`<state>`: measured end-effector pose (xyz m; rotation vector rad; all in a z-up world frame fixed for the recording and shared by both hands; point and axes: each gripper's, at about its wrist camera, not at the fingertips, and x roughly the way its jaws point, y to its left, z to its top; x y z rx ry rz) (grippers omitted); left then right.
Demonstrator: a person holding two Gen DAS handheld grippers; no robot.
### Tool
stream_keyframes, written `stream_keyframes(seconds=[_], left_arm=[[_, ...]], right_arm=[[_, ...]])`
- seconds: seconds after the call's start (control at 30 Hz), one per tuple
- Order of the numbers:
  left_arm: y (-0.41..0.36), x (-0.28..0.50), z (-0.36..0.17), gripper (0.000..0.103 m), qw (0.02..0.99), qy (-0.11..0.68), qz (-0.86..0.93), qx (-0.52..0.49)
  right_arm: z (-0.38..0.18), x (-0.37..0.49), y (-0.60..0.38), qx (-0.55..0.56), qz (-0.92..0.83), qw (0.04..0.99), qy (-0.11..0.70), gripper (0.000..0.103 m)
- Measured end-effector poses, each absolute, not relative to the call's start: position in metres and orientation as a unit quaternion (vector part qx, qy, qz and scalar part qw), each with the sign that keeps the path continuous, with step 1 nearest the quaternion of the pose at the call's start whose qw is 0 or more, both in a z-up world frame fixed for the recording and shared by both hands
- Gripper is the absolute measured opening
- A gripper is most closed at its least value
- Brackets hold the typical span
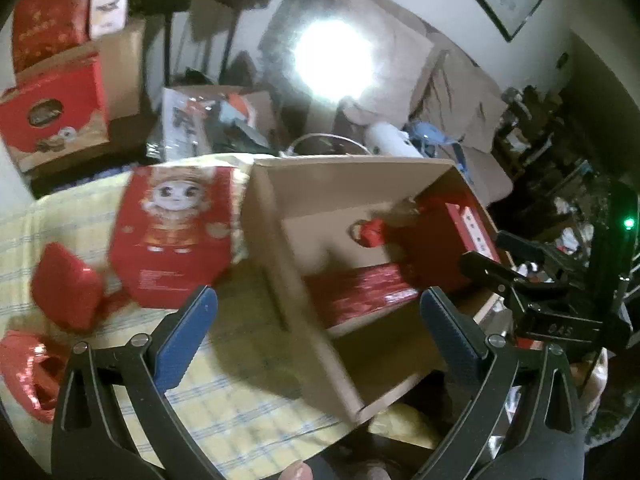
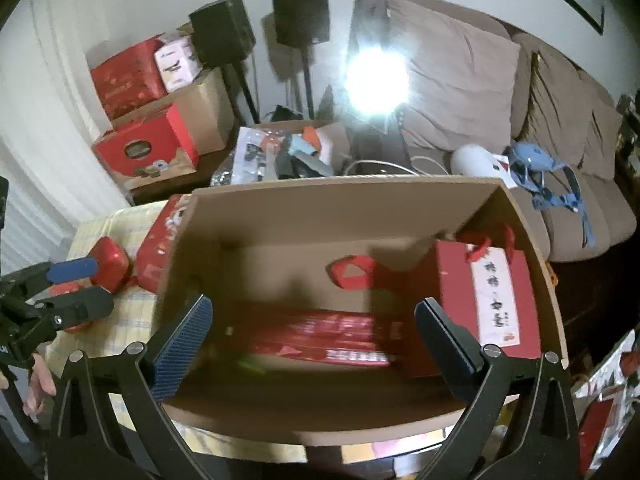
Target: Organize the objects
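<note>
An open cardboard box (image 2: 320, 186) stands on a table with a yellow checked cloth (image 1: 224, 400). Inside lie a flat red packet (image 2: 320, 336) and a red gift box with a white label (image 2: 488, 300) and ribbon handles. My right gripper (image 2: 316, 344) hangs open over the box's near side, nothing between its fingers. My left gripper (image 1: 318, 336) is open above the box's left wall (image 1: 280, 220), also empty. Left of the box lie a red doll-print box (image 1: 176, 236), a small red pouch (image 1: 66, 284) and a red foil piece (image 1: 28, 372). Each gripper shows in the other's view: right gripper (image 1: 500, 256), left gripper (image 2: 80, 286).
Stacked red and cardboard boxes (image 2: 148, 148) stand at the back left beside two speakers on stands (image 2: 224, 28). A cluttered open carton (image 2: 280, 152) and a glaring lamp (image 2: 376, 80) sit behind the table. A beige sofa (image 2: 460, 80) fills the right.
</note>
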<state>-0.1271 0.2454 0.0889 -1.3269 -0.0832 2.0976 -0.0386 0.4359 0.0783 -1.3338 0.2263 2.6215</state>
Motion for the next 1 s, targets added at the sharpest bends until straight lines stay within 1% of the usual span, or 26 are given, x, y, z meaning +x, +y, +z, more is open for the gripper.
stream_keyframes(seconds=[0.2,0.67,1.0], left_arm=[[0.205,-0.126,0.088,0.102,0.302,-0.036,0.815,-0.494],[0.13,-0.113,0.092,0.102,0.238,-0.028,0.855,-0.46],[0.086,-0.114,0.088,0.102,0.202,-0.03,0.867,-0.455]], right_arm=[[0.078,-0.043,0.398,-0.444,0.891,0.081,0.052,0.102],[0.084,-0.053,0.332,-0.427,0.902,0.045,0.039,0.102],[0.081,-0.067,0.295,-0.427,0.904,0.01,0.038,0.102]])
